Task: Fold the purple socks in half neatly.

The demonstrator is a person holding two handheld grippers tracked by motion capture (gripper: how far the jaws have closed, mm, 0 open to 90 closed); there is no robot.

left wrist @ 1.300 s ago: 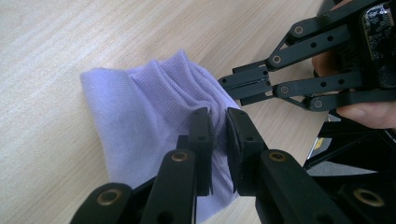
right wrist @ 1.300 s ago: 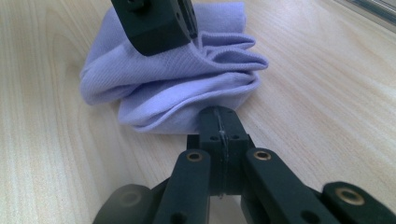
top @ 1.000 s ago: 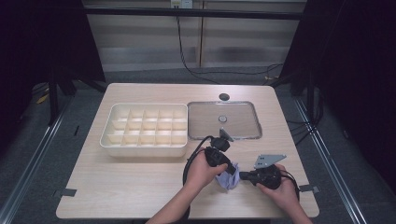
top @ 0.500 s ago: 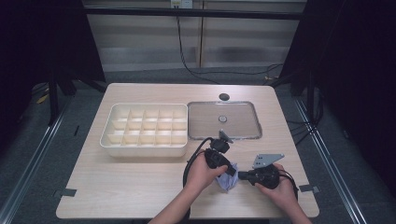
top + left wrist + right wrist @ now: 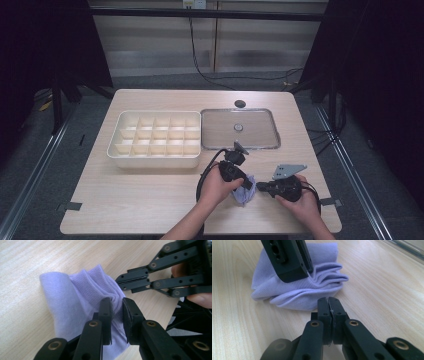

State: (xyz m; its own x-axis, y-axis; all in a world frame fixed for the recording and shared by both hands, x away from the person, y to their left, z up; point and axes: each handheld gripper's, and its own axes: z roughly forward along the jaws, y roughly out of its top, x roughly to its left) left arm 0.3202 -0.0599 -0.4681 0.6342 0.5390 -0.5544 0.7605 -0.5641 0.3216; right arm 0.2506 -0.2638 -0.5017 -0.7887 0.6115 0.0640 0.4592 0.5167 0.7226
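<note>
A folded lavender cloth (image 5: 243,192) (image 5: 72,297) (image 5: 307,295) lies on the wooden table near its front edge. My left gripper (image 5: 244,184) (image 5: 117,305) comes at it from the left and pinches a bunch of its folded edges between the pads. Its jaws have just been opening a little, with the folds still squeezed between them. One of its fingers (image 5: 292,262) presses on the folds in the right gripper view. My right gripper (image 5: 258,188) (image 5: 328,302) (image 5: 119,281) lies level to the right of the cloth. It is shut, nothing in it, its tip at the cloth's edge.
A cream tray (image 5: 155,161) with several compartments stands behind and to the left. Beside it lies a clear flat lid (image 5: 260,135) with a small knob. A small dark round thing (image 5: 240,103) sits near the far edge. Cables trail from both grippers.
</note>
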